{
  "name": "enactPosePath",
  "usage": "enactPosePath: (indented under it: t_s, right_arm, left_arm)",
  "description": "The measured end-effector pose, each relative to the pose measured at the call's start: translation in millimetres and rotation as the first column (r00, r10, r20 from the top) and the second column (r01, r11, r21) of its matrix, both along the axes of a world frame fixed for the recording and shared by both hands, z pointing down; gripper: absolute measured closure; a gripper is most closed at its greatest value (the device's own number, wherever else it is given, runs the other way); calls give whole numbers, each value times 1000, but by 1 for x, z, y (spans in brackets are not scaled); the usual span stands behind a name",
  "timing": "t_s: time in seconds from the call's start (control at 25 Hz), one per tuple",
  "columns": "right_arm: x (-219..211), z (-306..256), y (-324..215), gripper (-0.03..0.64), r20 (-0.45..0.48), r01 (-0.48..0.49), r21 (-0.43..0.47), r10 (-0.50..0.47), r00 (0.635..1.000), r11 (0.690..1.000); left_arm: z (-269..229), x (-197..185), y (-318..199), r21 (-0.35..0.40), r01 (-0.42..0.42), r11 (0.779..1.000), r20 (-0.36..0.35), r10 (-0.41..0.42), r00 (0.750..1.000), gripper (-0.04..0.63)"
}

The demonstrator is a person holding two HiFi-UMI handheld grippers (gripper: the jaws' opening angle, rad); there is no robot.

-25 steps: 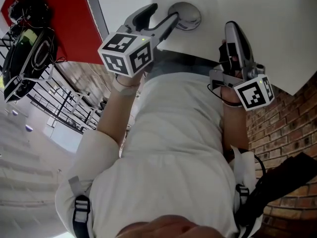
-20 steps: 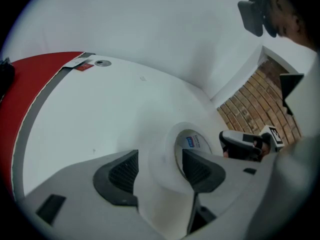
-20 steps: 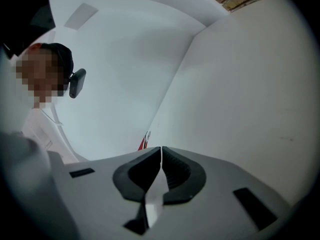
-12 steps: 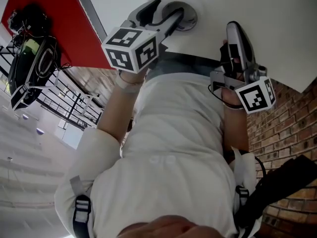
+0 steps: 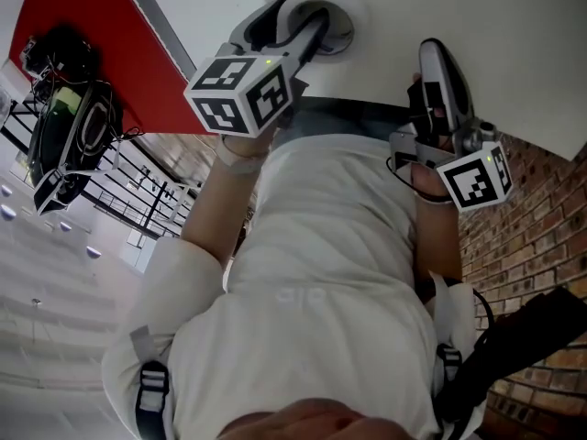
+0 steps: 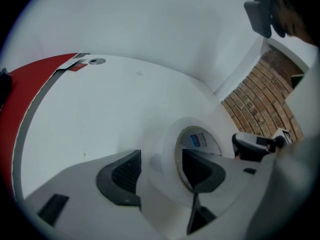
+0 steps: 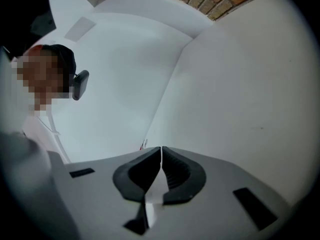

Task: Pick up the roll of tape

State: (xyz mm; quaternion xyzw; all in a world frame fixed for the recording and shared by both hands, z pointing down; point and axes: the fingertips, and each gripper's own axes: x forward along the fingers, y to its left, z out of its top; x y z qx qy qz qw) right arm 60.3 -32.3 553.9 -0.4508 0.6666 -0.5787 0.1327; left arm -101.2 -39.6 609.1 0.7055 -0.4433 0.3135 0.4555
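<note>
left hand-held gripper (image 6: 161,170) spread, astride tape (image 6: 159,143) wall; squeeze and lift remain. right hand-held gripper (image 7: 161,170) clenched, empty.

From the head view we see only a sliver of the roll of tape (image 5: 342,27) behind the left tool (image 5: 301,16). Its core label (image 6: 200,139) is too small for us to read.

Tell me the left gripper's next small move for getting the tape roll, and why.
Probably close the left gripper. Its jaws straddle the wall of the tape roll, one pad outside and one inside the core, and a thin gap seems to show at the outer pad. The roll lies flat on the white table, so squeeze before lifting.
</note>
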Motion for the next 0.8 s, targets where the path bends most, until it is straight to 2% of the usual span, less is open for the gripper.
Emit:
enactPosePath:
  t_s: [0.24,0.4,0.52,0.8]
  right_arm:
    - [8,-1,6,594,0,-28,10,28,1000,1000]
    - [9,-2,8,594,1,-40,14,40,999,999]
    - [10,-2,9,594,1,-45,14,45,999,999]
    - [10,-3,8,594,9,-47,10,47,999,999]
  left_arm:
    - [1,-1,0,-7,27,1000,12,-27,1000,356]
    - [2,-2,-4,-2,24,1000,14,-24,1000,446]
    - [2,-1,-4,11,-21,1000,44,20,999,454]
    - [0,0,-4,18,-28,999,50,27,998,466]
